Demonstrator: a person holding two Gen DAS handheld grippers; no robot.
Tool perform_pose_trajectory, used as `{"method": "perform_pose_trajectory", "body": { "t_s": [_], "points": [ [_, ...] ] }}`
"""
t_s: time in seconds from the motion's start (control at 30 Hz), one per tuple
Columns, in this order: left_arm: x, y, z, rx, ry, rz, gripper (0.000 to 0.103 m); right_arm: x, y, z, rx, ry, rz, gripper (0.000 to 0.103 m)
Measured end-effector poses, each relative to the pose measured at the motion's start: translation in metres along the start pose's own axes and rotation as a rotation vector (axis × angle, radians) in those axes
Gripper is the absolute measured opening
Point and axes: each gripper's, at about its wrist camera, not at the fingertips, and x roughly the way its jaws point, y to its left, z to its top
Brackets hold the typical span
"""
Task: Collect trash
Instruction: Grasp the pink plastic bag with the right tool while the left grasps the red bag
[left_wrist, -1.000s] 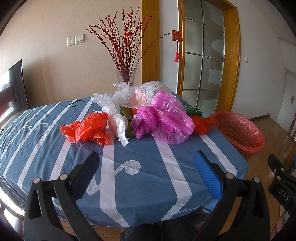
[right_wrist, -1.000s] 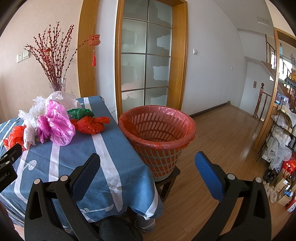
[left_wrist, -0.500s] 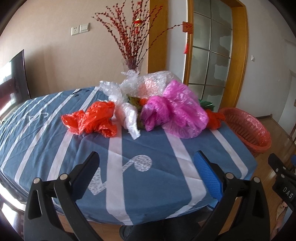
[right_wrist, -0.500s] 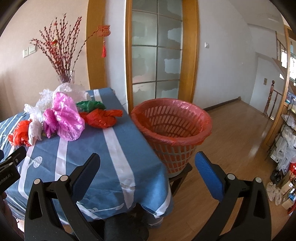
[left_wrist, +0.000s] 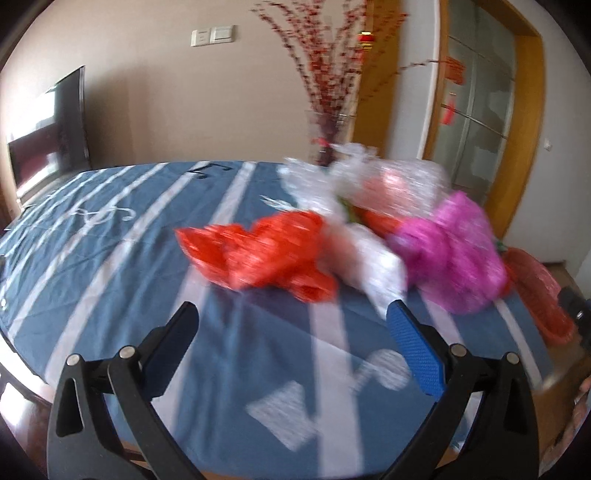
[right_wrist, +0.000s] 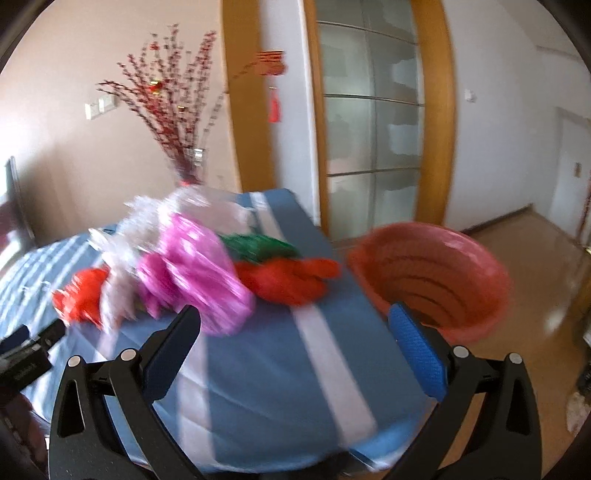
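Crumpled plastic bags lie in a row on the blue striped tablecloth (left_wrist: 110, 266): a red bag (left_wrist: 258, 254), a white bag (left_wrist: 369, 262), a magenta bag (left_wrist: 454, 254) and clear bags (left_wrist: 369, 181) behind. The right wrist view adds a second red bag (right_wrist: 288, 280) and a green bag (right_wrist: 258, 245). A red basket (right_wrist: 436, 280) stands off the table's right edge. My left gripper (left_wrist: 291, 317) is open and empty, just short of the red bag. My right gripper (right_wrist: 293, 321) is open and empty over the table's near right part. Both views are blurred.
A glass vase of red-berry branches (left_wrist: 328, 110) stands behind the bags. A dark screen (left_wrist: 48, 129) sits at the far left. A glass door with a wooden frame (right_wrist: 369, 129) and wooden floor (right_wrist: 535, 258) lie to the right.
Both grippers have moved forward and up over the table. The bags and the basket now look larger and closer. The jaws stay open.
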Motion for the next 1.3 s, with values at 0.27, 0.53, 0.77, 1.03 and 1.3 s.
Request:
{"method": "perform_pose_trajectory", "body": {
  "t_s": [0.27, 0.53, 0.77, 1.03, 1.3],
  "points": [
    [0.026, 0.03, 0.022, -0.035, 0.011, 0.037, 0.099, 0.057, 0.04, 0.028, -0.037, 0.065, 0.114, 0.077],
    [0.045, 0.035, 0.026, -0.038, 0.043, -0.012, 0.099, 0.093, 0.047, 0.032, -0.039, 0.151, 0.167, 0.069],
    [0.059, 0.025, 0.029, -0.003, 0.06, -0.028, 0.098, 0.1, 0.048, 0.025, -0.033, 0.213, 0.231, 0.017],
    [0.079, 0.022, 0.03, -0.015, 0.136, -0.096, 0.061, 0.074, 0.047, 0.032, -0.03, 0.164, 0.275, 0.005],
    [0.078, 0.022, 0.03, -0.011, 0.132, -0.136, 0.01, 0.051, 0.039, 0.045, -0.01, 0.124, 0.289, 0.005]
  ]
}}
